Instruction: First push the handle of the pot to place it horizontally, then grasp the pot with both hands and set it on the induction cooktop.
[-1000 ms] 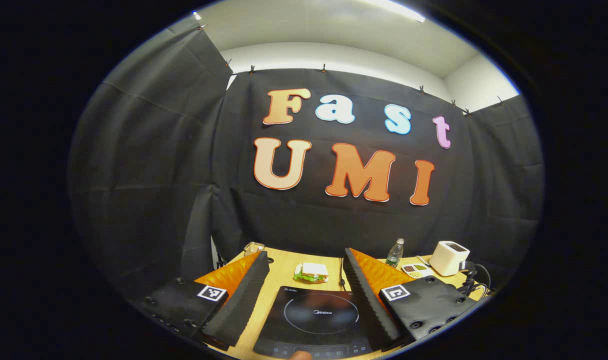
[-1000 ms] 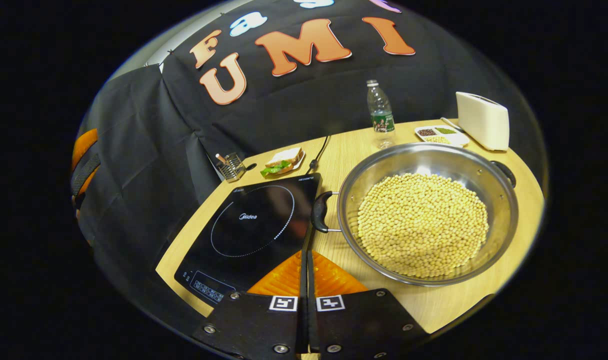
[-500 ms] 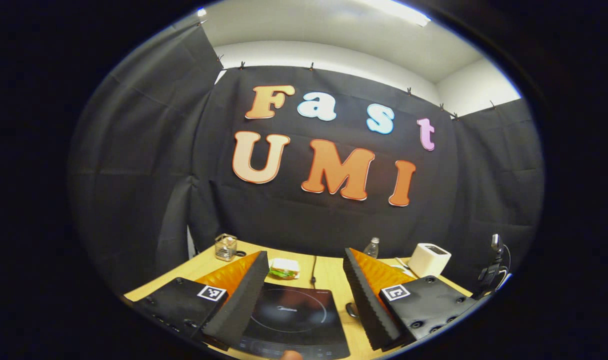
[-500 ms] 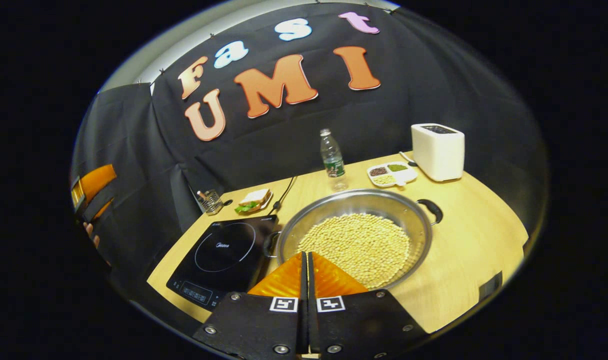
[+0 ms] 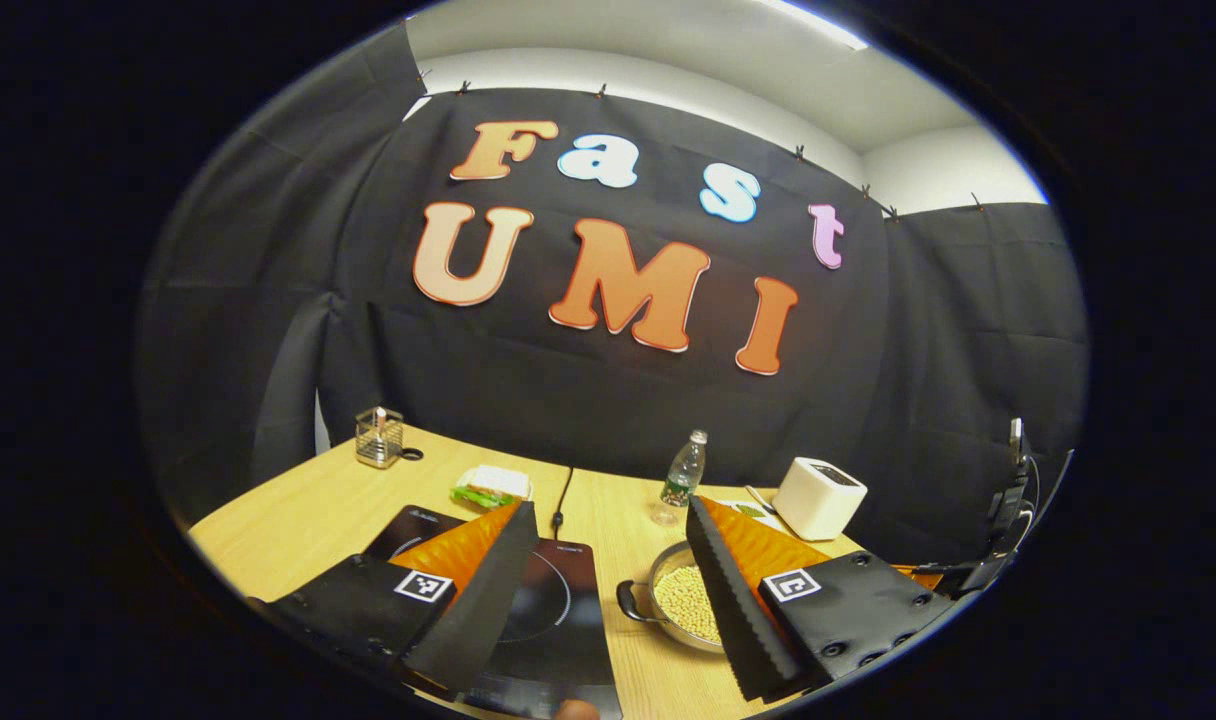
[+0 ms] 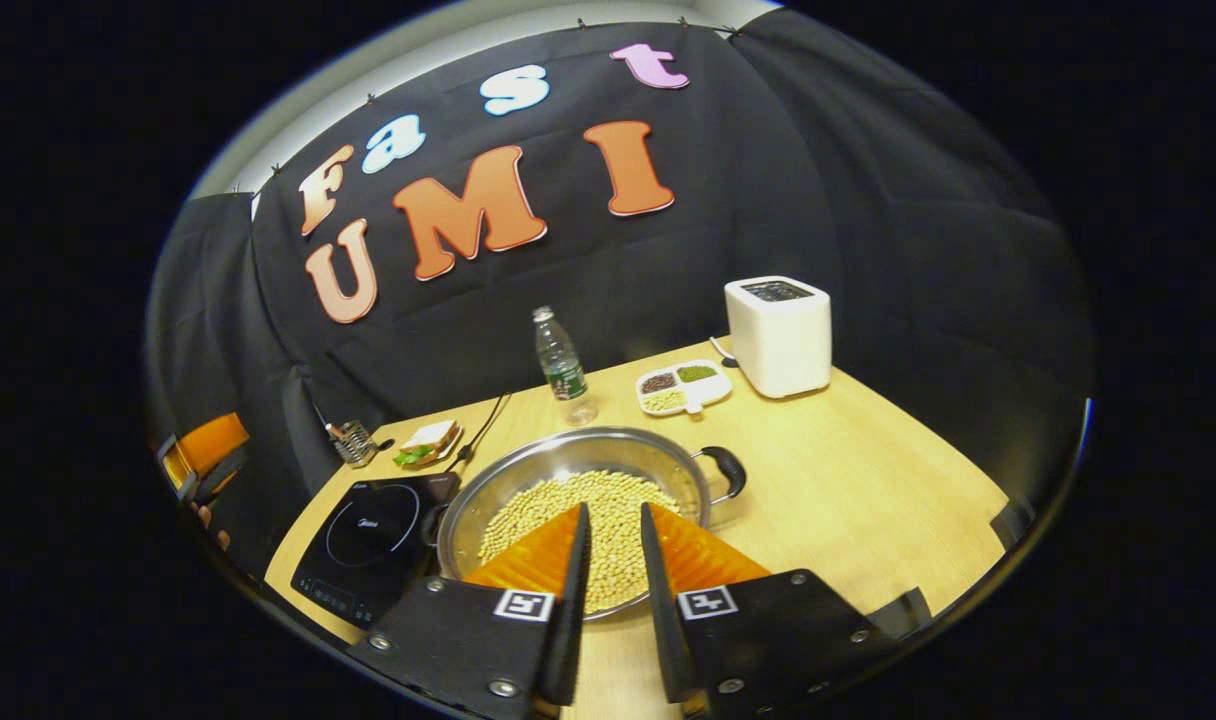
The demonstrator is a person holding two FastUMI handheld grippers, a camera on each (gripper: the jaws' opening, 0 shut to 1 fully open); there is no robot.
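Pot (image 6: 578, 490), filled with soybeans, sits lower centre on table (image 6: 868, 490), beside induction cooktop (image 6: 368, 530), not on it. Handles lie level. Right gripper (image 6: 613, 560) fingers narrowly parted, empty. Left gripper (image 5: 608, 560) fingers wide, empty. Two-handed grasp and transfer remain.

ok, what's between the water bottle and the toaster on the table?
In the right gripper view, a divided dish of grains sits between the water bottle and the toaster.

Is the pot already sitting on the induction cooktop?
No: in the right gripper view the pot rests on the wooden table, beside the induction cooktop, not on its glass.
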